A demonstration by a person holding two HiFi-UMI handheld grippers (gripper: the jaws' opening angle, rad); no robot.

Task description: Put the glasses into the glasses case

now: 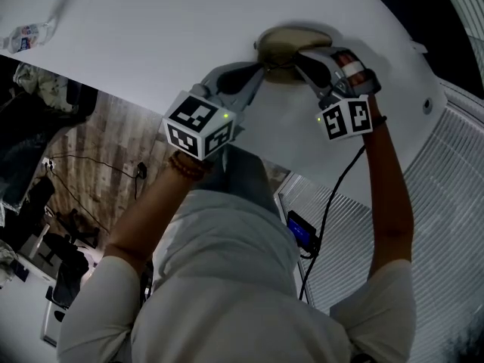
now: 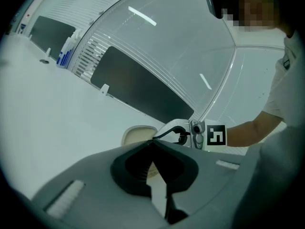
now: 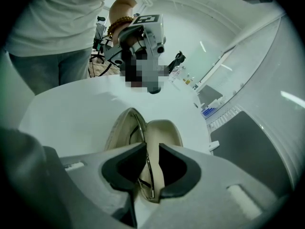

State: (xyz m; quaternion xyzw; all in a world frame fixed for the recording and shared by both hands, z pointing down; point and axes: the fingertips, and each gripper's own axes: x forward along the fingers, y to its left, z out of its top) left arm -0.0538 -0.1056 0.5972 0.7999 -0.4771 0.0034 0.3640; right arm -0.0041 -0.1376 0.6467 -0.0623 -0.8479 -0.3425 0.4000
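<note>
Glasses case (image 1: 291, 48): beige, lying on the white table (image 1: 136, 44) at 12 o'clock of the head view; shown there only as a low oval, its inside not seen.
Glasses (image 3: 135, 130): thin dark wire frame, made out inside the opened case in the right gripper view alone; not shown in the other two views.
Right gripper (image 1: 311, 65): held in from 5 o'clock; fingers drawn narrow and clamped on the raised beige shell of the case; the shell's metal rim is seen between the pads in its own view.
Left gripper (image 1: 259, 68): held in from 7 o'clock to the case's 9 o'clock edge; fingertips nearly met in its own view; a beige sliver of case is shown in the slit between the pads; pinched on that edge, as far as can be read.
Bead bracelet (image 1: 185, 166): worn on the left wrist; also caught at 11 o'clock of the right gripper view.
Blue-labelled bottle (image 2: 66, 54): at 10 o'clock of the left gripper view, well apart from the case.
</note>
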